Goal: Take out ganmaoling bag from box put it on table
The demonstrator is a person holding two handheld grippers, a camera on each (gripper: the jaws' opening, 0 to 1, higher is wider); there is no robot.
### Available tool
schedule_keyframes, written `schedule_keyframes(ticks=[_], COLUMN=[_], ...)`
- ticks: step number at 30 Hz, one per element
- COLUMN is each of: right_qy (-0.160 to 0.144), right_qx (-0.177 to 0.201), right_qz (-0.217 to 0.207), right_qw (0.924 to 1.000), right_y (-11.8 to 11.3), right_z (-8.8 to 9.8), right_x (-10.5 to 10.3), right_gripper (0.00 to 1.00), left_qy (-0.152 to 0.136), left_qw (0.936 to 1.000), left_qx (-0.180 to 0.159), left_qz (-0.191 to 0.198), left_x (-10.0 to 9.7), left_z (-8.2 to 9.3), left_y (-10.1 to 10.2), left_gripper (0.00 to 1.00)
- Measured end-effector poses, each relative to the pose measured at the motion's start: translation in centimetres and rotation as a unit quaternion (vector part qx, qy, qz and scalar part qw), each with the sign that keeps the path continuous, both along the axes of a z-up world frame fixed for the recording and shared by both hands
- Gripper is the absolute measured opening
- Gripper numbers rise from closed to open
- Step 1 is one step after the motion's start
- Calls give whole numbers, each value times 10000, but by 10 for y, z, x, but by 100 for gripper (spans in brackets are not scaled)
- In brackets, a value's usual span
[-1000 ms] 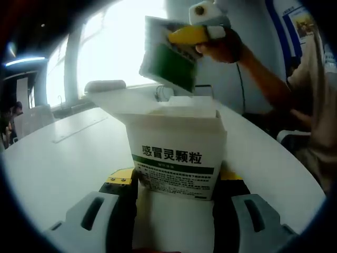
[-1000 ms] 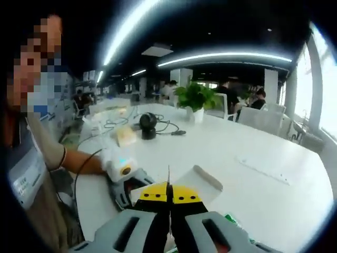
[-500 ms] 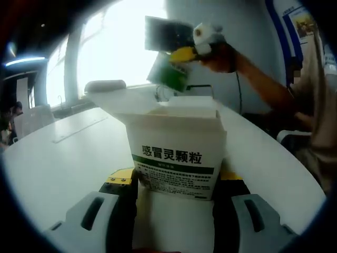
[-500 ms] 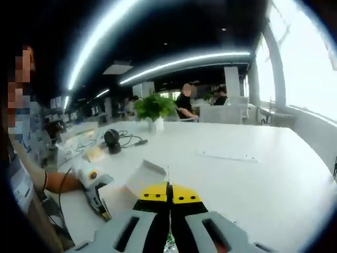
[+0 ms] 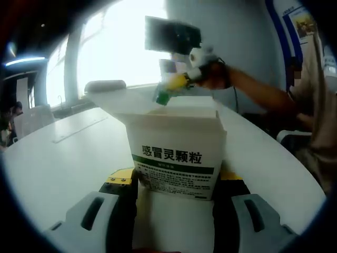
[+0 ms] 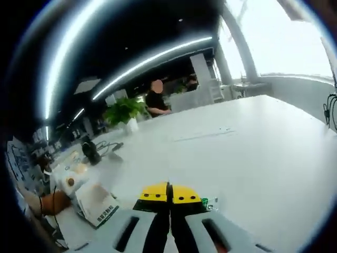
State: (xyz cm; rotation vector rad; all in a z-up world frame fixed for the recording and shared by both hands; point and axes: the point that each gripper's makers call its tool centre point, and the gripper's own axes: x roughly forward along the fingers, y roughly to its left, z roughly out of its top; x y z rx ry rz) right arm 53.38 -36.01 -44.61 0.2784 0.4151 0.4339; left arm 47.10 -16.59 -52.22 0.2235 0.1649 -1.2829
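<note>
A white ganmaoling box with green print stands upright on the table, its top flap open, and my left gripper is shut on its lower sides. Beyond the box, a hand carries my right gripper, shut on a green ganmaoling bag that hangs just behind the box's open top. In the right gripper view the right gripper has its jaws pressed together, and a green sliver of the bag shows beside them. The box lies at the lower left there, next to a hand.
The white table stretches wide ahead of the right gripper. A potted plant, a black round object with cables and seated people are at its far side. A person's arm reaches in from the right.
The right gripper has carried the bag down from high above the box to just behind its open top. The right gripper view has swung away across the table. The left gripper and box are still.
</note>
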Motion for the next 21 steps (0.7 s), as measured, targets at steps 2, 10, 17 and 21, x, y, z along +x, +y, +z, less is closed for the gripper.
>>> schedule_keyframes(ticks=[2, 10, 17, 21], right_qy=[202, 585, 861, 748], right_qx=[278, 722, 824, 470], right_qz=[-17, -238, -569, -676], right_qw=[9994, 9954, 9912, 9938], right_y=[2, -5, -17, -25], right_z=[-7, -32, -56, -63], right_x=[-1, 5, 12, 14], right_gripper=[0, 0, 0, 0], left_qy=[1, 1, 0, 1], left_qw=[10000, 10000, 10000, 10000], left_qx=[-1, -1, 0, -1], left_qz=[0, 0, 1, 1], left_x=[0, 0, 1, 1], left_z=[0, 0, 0, 0], left_y=[0, 0, 0, 0], left_gripper=[48, 48, 48, 48])
